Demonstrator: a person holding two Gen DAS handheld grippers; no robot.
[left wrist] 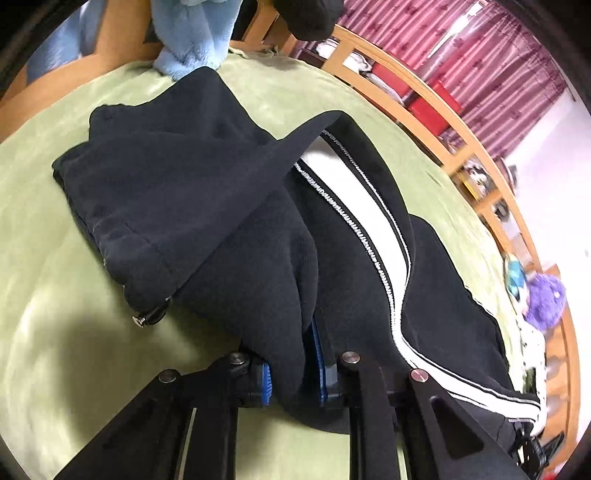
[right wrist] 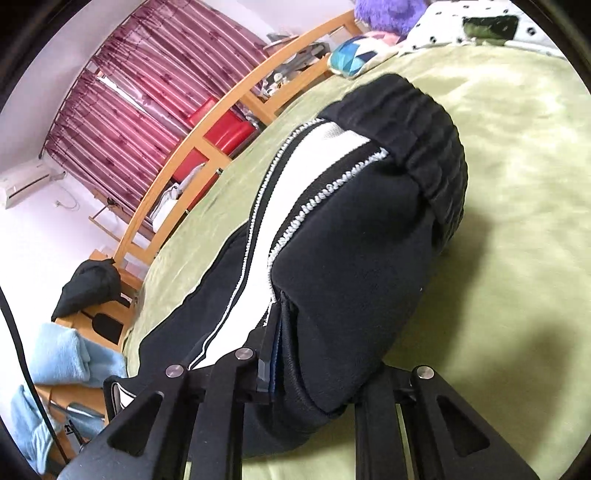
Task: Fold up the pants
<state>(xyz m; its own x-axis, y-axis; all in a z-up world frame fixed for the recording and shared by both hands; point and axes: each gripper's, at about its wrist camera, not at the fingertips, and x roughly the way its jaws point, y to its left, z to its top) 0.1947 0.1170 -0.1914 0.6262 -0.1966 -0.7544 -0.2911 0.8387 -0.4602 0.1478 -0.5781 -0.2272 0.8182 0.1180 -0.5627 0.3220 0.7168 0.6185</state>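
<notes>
Black track pants (left wrist: 207, 206) with a white side stripe lie bunched on a green bedspread (left wrist: 55, 295). In the left wrist view the leg ends are doubled over and my left gripper (left wrist: 293, 373) is shut on a fold of the black cloth between its blue pads (left wrist: 318, 354). In the right wrist view the elastic waistband (right wrist: 432, 147) points away and the pants (right wrist: 351, 266) drape over my right gripper (right wrist: 295, 354), which is shut on the cloth near the white stripe (right wrist: 325, 147). Its right finger is hidden under the fabric.
A wooden bed rail (left wrist: 417, 96) runs along the far side, with red boxes (right wrist: 221, 133) and maroon curtains (right wrist: 155, 81) beyond. A light blue plush blanket (left wrist: 192, 33) and a purple plush toy (left wrist: 545, 299) lie at the bed's ends. A spotted pillow (right wrist: 443, 26) sits near the waistband end.
</notes>
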